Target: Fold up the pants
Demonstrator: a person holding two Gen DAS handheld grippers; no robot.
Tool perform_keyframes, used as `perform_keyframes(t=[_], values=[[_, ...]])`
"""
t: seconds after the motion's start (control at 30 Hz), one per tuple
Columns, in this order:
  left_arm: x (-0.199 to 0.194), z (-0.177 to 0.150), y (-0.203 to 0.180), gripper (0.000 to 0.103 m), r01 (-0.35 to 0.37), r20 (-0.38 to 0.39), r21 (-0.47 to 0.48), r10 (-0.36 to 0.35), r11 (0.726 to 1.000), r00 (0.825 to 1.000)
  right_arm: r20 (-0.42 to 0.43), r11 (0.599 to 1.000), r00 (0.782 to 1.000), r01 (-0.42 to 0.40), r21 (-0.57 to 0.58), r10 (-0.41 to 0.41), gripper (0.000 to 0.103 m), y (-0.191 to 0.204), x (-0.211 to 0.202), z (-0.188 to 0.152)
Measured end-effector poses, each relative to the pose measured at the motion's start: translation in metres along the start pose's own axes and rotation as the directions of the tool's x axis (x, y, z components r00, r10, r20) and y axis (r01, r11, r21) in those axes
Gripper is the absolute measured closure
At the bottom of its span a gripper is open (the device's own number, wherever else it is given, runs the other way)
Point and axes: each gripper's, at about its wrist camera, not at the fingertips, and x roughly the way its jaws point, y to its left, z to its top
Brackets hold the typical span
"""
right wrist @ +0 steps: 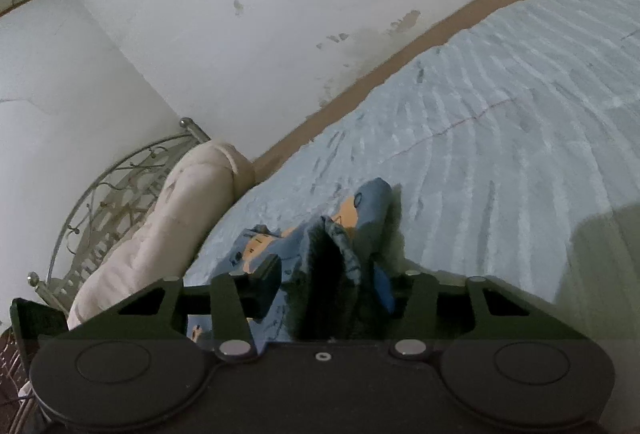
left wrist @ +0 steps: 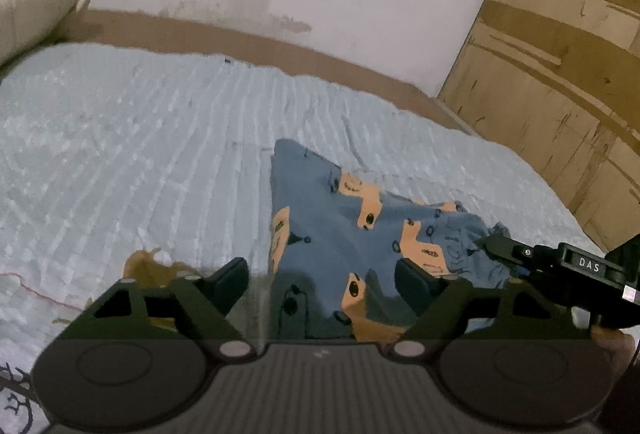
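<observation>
Blue pants [left wrist: 332, 218] with orange patches and small dark prints lie crumpled on the pale blue bedspread [left wrist: 140, 153]. My left gripper [left wrist: 322, 282] stands open over their near end, one finger on each side of the cloth, pads not pressing. From the right, my right gripper [left wrist: 496, 246] reaches the pants' right edge. In the right wrist view a raised fold of the pants [right wrist: 336, 234] stands between the fingers of the right gripper [right wrist: 324, 286]. The blue-padded right finger [right wrist: 384, 290] touches the fold, and the left finger [right wrist: 264, 282] is a little off it.
A cream bolster [right wrist: 168, 226] lies against the metal headboard [right wrist: 104, 201] at one end of the bed. A white wall runs along the far side, with a wooden cabinet [left wrist: 560, 73] at the right. A brown stain [left wrist: 144, 266] marks the bedspread by my left finger.
</observation>
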Motion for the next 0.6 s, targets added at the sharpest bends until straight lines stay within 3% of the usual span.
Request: perform_keyframes(t=[0.2, 0.47, 0.53, 0.6], values=[[0.009, 0.001, 0.003, 0.036, -0.047, -0.062, -0.036, 0.044, 0.998, 0.997, -0.008, 0.999, 0.999, 0.037, -0.012, -0.037, 0.054, 0.004, 0.002, -0.004], [0.012, 0.001, -0.008, 0.067, -0.068, -0.067, 0.01, 0.069, 0.998, 0.995, 0.008, 0.999, 0.999, 0.047, 0.007, -0.047, 0.069, 0.002, -0.002, -0.007], [0.009, 0.003, -0.009, 0.083, -0.076, -0.059, 0.014, 0.076, 0.997, 0.995, 0.011, 0.999, 0.998, 0.054, -0.008, -0.054, 0.072, 0.005, -0.003, -0.009], [0.006, 0.004, -0.012, 0.088, -0.075, -0.058, 0.023, 0.076, 0.997, 0.995, 0.017, 0.998, 0.998, 0.059, -0.021, -0.059, 0.076, 0.008, -0.003, -0.01]])
